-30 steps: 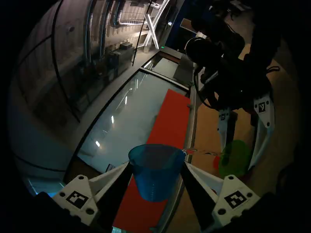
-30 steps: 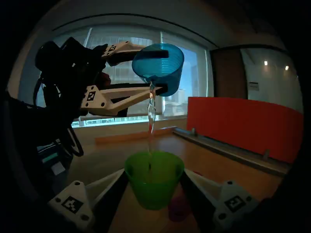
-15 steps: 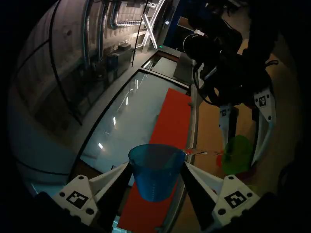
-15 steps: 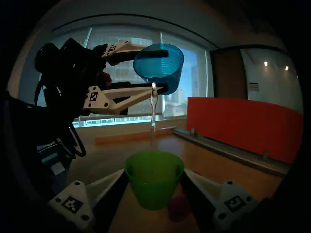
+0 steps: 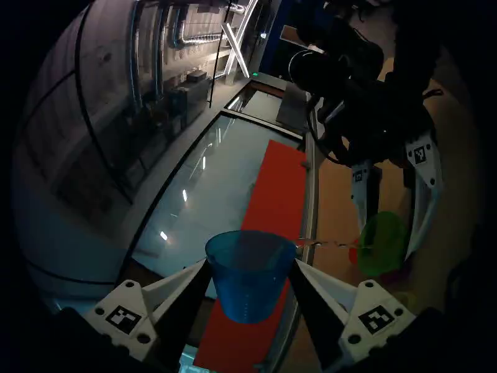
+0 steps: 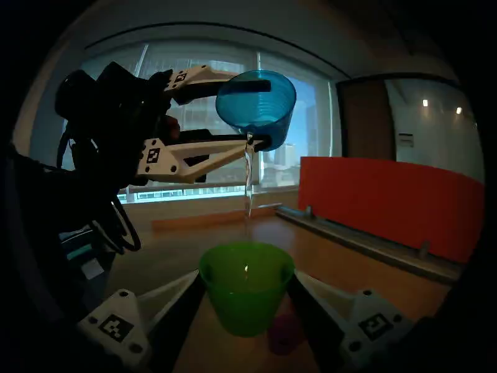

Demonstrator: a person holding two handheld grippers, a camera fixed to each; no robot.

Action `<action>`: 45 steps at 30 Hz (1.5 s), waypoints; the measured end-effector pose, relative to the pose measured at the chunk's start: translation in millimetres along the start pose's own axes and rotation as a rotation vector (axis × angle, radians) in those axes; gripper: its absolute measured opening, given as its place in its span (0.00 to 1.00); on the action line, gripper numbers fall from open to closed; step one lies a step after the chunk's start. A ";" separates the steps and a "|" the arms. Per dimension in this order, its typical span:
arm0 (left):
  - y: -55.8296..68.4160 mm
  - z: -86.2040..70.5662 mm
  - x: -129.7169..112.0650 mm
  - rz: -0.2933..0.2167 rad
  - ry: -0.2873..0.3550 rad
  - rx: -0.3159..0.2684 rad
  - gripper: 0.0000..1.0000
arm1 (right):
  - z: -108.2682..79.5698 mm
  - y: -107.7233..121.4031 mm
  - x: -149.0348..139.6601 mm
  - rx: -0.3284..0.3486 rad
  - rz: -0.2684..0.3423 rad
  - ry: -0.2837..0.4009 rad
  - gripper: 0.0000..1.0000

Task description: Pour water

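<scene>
In the left gripper view, the left tool (image 5: 250,268) squeezes a blue cup (image 5: 250,286) between both fingers. A thin line of water (image 5: 323,244) runs from its rim toward a green cup (image 5: 380,248), which the right tool (image 5: 386,239) grips over the wooden tabletop (image 5: 332,199). In the right gripper view, the right tool (image 6: 246,283) holds the green cup (image 6: 246,301) upright, both fingers pressed on its sides. The blue cup (image 6: 256,112) hangs right above it, tilted, and the water (image 6: 248,174) falls down toward the green one. A small pink thing (image 6: 286,332) sits just beside the green cup's bottom.
</scene>
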State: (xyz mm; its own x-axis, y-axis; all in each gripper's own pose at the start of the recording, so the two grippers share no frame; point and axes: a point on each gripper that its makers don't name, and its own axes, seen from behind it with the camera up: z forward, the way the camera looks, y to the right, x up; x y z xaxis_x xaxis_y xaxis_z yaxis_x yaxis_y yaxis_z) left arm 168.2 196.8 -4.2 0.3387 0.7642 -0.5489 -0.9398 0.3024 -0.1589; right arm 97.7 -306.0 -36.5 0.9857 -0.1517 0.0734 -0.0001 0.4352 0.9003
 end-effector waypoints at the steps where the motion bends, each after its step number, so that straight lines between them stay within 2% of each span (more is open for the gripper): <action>1: -0.4 -0.3 0.1 0.003 0.000 0.000 0.85 | 0.0 0.0 -0.1 0.000 0.000 0.000 0.89; 12: 0.6 -2.6 -0.2 0.046 -0.003 -0.005 0.85 | -0.2 0.4 0.6 -0.001 -0.001 0.004 0.89; 24: -4.1 -2.6 3.7 0.079 0.001 -0.002 0.85 | -0.7 -0.6 1.3 -0.002 -0.003 0.004 0.89; 30: -5.6 -3.6 4.6 0.112 0.000 0.000 0.85 | -0.6 -2.4 1.0 0.002 -0.005 0.004 0.89; 45: -4.4 -3.5 12.3 0.160 0.013 0.008 0.85 | -2.1 -2.2 3.7 -0.003 -0.010 0.010 0.89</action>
State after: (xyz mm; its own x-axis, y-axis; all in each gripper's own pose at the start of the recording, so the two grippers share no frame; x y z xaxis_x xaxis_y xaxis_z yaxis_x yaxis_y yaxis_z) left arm 176.4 202.8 -13.0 0.1839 0.7954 -0.5775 -0.9814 0.1818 -0.0621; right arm 101.7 -305.6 -39.1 0.9873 -0.1472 0.0598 0.0105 0.4360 0.8999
